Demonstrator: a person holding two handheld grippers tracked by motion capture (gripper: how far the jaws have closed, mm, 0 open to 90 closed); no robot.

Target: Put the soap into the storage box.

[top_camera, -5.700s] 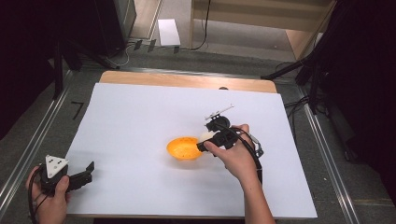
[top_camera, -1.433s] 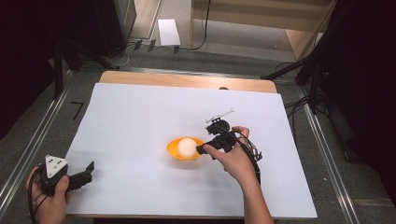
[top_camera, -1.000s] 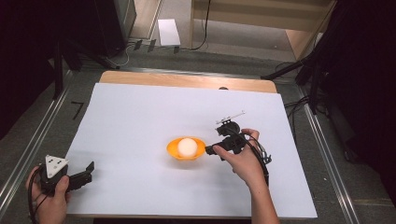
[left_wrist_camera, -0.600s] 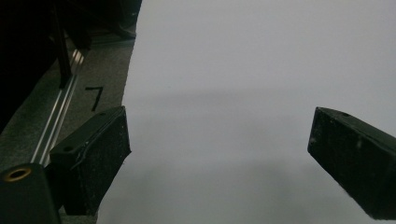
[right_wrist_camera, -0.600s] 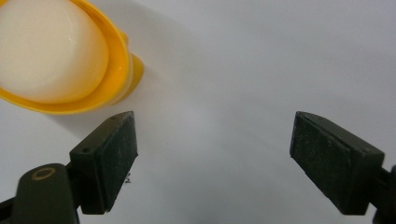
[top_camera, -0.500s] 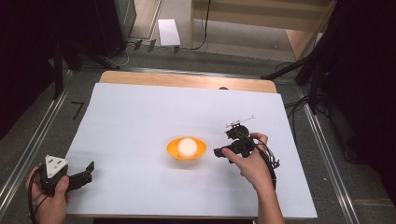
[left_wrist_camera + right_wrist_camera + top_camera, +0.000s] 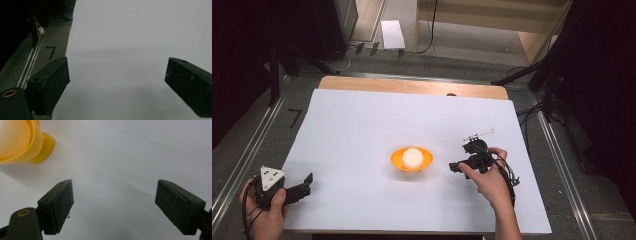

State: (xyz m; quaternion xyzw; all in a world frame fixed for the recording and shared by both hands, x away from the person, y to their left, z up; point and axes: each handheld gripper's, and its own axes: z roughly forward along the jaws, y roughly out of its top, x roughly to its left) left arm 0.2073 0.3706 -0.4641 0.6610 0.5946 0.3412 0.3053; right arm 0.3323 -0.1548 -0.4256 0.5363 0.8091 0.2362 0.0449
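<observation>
A: From the high view, an orange bowl (image 7: pixel 411 159) sits mid-bench (image 7: pixel 362 125) on white paper, a pale round ball (image 7: pixel 412 157) inside; the right hand-held gripper (image 7: pixel 454 167) is just beside it, the left hand-held gripper (image 7: pixel 307 182) well apart.

B: Left gripper view?

A: Matte black jaws spread wide over bare paper; a black "7"-like mark (image 7: pixel 51 51) on the grey edge.

B: Right gripper view?

A: Jaws apart, empty; the bowl's glossy foot upper left.

white sheet (image 7: pixel 362 125) covers the table; a wooden edge (image 7: pixel 412 86) is exposed at the far side. grey floor (image 7: pixel 257 150) with metal rails (image 7: pixel 242 165) on both sides. dark cabinet (image 7: pixel 327 25) far left, wooden furniture (image 7: pixel 492 15) far right, cables (image 7: pixel 427 30) on floor.
</observation>
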